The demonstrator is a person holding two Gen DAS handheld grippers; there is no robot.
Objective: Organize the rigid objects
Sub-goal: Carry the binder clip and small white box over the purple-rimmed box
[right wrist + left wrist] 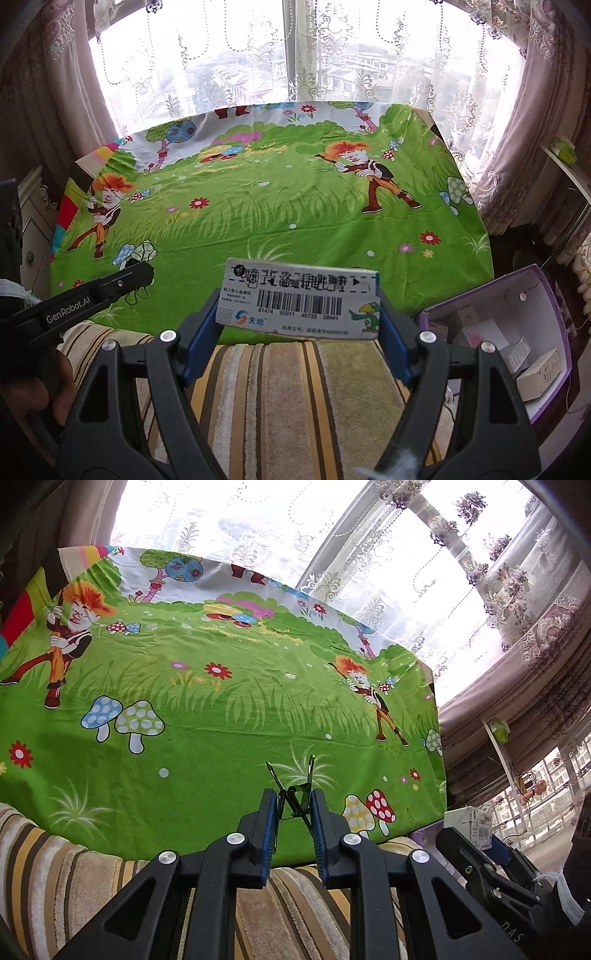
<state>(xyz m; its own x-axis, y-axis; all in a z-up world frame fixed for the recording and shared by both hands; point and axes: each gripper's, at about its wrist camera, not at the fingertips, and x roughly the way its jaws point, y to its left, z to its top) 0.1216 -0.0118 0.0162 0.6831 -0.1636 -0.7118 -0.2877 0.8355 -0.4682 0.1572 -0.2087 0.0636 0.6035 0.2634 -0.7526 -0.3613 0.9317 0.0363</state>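
Note:
My left gripper (294,812) is shut on a small dark green binder clip (295,797) whose wire handles stick up, held over the near edge of the green cartoon-print cloth (221,709). My right gripper (301,306) is shut on a white medicine box (301,301) with a barcode and a green parrot picture, held above the cloth's near edge (295,221). The left gripper also shows at the left of the right wrist view (144,275). The right gripper and its box show at the lower right of the left wrist view (471,825).
A purple open box (546,295) holding several small white boxes stands at the right. A striped brown rug (288,387) lies under the grippers. Lace curtains and a window (295,66) rise behind the table. A white shelf (565,166) is at the far right.

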